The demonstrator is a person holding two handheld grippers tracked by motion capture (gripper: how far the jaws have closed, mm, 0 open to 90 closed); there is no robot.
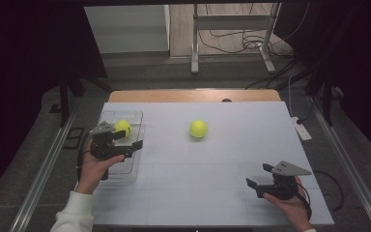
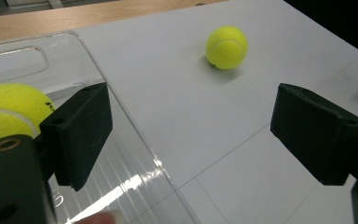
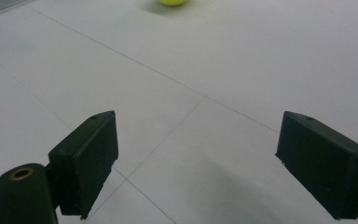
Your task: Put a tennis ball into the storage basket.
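One yellow tennis ball (image 1: 122, 127) lies in a clear plastic bin (image 1: 137, 166) at the table's left. A second tennis ball (image 1: 198, 128) rests on the white table top near the middle. My left gripper (image 1: 128, 140) hovers over the bin's right wall, open and holding nothing. In the left gripper view, the binned ball (image 2: 9, 109) sits behind the left jaw of my left gripper (image 2: 191, 126), and the other ball (image 2: 227, 47) lies farther ahead. My right gripper (image 1: 259, 176) rests open at the front right. The right gripper view shows my right gripper (image 3: 196, 158) over bare table, with that ball (image 3: 172, 2) at the top edge.
The white table top (image 1: 222, 159) has a wooden strip along its far edge. A white power strip (image 1: 301, 129) lies by the right edge. Beyond the table are a metal stand and loose cables on the floor. The bin (image 2: 74, 60) has a handle cut-out.
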